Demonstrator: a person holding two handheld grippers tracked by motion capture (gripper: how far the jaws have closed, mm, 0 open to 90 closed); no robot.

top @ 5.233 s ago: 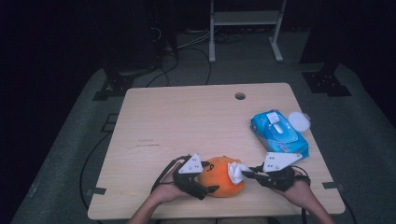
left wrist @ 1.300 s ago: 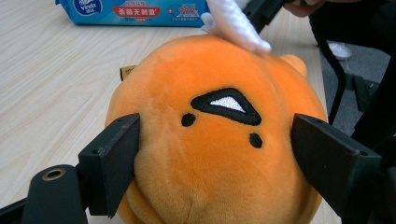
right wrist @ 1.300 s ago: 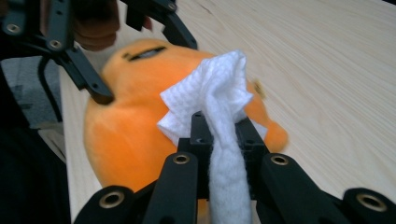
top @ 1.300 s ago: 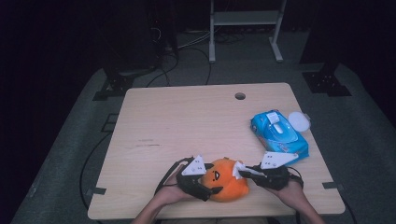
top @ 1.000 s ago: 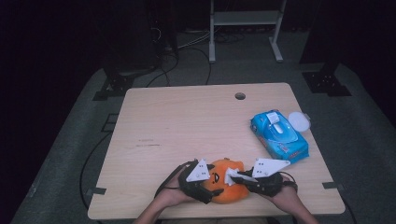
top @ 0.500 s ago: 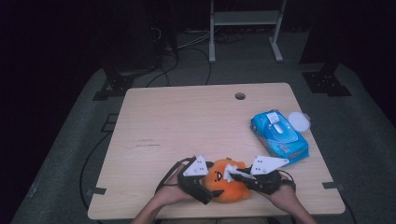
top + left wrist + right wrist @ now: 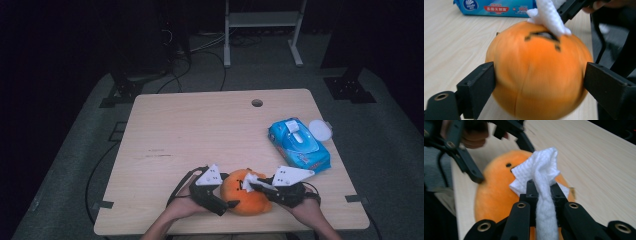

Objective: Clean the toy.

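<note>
Pale wood is covering my bench (image 7: 200, 130), which is standing on grey flooring in a dark room, with a round hole (image 7: 257, 103) near its far edge and black cables trailing behind it. From the high view, an orange plush toy (image 7: 242, 196) is lying near the bench's near edge, its long axis running roughly across the bench between my two tools. My forearms are coming in from the near edge, angled toward each other. My left tool (image 7: 220, 197) is lying low at the toy's left side, and my right tool (image 7: 260, 186) is meeting it from the right. A blue pack of wipes (image 7: 300, 145) is resting toward the right edge, with a white lid (image 7: 320, 130) just beside it.

Looking along my left tool (image 7: 539, 82), its jaws are standing on either side of the plush toy (image 7: 536, 75), touching its flanks; they have just been closing a little. The toy's dark face markings are pointing up and away from me, and a white wipe (image 7: 549, 16) is lying on them.

Looking along my right tool (image 7: 545, 195), its jaws are clenched on the white wipe (image 7: 539, 172), which is bunching forward onto the toy's (image 7: 496, 192) face.
</note>
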